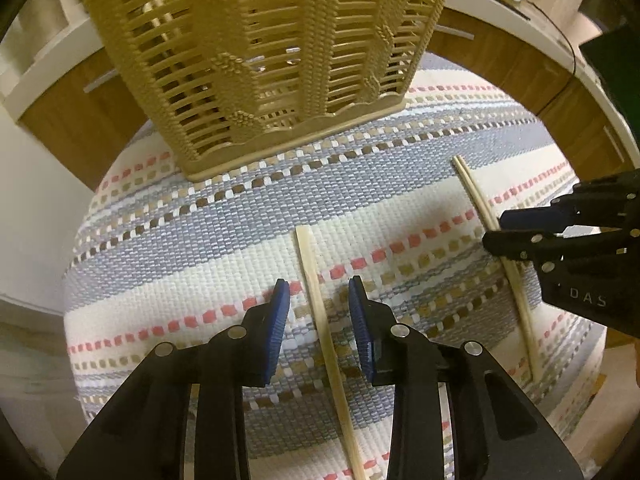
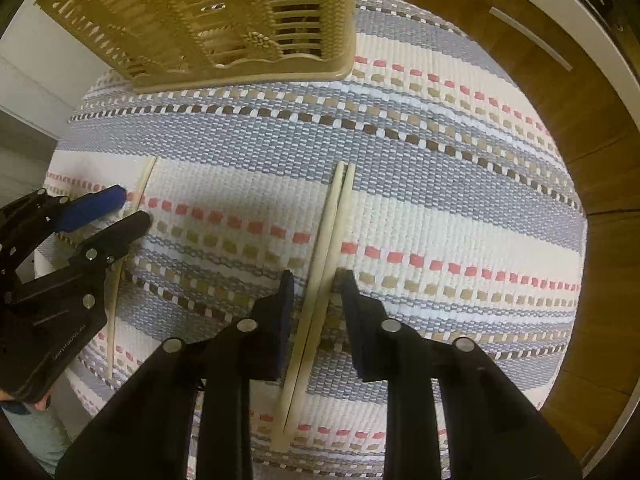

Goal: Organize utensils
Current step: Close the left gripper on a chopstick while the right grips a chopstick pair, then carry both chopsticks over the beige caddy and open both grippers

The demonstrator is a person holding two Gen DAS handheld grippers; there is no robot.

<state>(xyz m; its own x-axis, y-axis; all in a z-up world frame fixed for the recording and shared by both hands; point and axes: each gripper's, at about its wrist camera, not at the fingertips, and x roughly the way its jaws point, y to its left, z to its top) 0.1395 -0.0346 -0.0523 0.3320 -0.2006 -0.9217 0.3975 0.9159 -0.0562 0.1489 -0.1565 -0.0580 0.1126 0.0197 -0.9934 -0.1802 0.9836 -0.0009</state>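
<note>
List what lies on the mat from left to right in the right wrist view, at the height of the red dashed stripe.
Left gripper over a single chopstick → open stretch of striped mat → pair of chopsticks lying side by side between the right gripper's open fingers → more mat → wooden floor.

Striped woven mat [image 1: 400, 168] over the counter, bearing a tan slatted basket [image 1: 256, 52] far, a single chopstick [image 1: 320, 312] left, paired chopsticks [image 2: 324, 264] right.

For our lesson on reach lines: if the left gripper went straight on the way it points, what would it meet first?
Probably the woven mat, with a chopstick lying between the left gripper's open jaws. The slatted basket lies further on; depth is unclear.
</note>
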